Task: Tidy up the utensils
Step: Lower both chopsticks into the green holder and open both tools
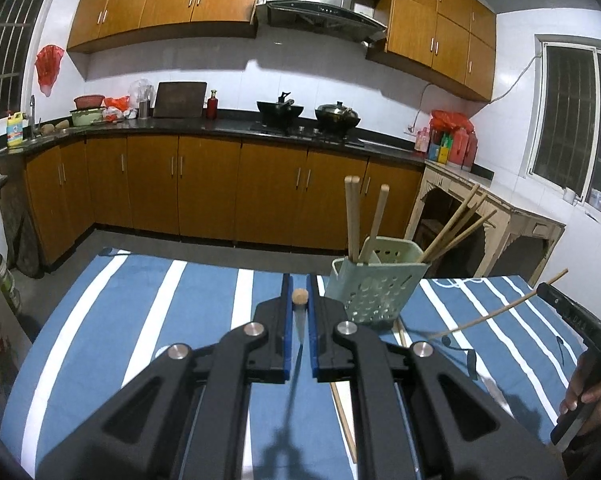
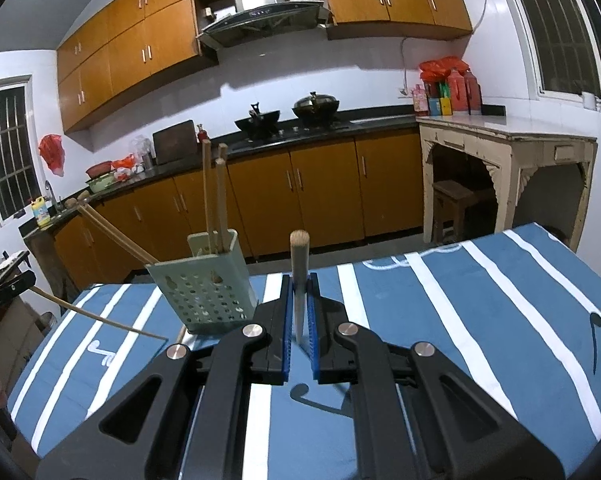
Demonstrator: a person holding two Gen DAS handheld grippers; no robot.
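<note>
A pale green perforated utensil holder (image 1: 374,284) (image 2: 204,288) stands on the blue striped tablecloth (image 1: 160,320) with several wooden chopsticks in it. My left gripper (image 1: 299,284) is shut on one wooden chopstick (image 1: 299,296), whose end pokes out between the blue pads, just left of the holder. My right gripper (image 2: 299,282) is shut on another chopstick (image 2: 299,256), which stands nearly upright to the right of the holder. Each gripper shows in the other's view, the right gripper (image 1: 542,290) and the left gripper (image 2: 30,280), each with its chopstick slanting down towards the table.
Loose chopsticks (image 1: 342,412) lie on the cloth in front of the holder. A hand (image 1: 588,392) grips the right tool at the frame edge. Beyond the table are orange kitchen cabinets (image 1: 204,184), a stove with pans (image 1: 308,114) and a pale side table (image 2: 508,136).
</note>
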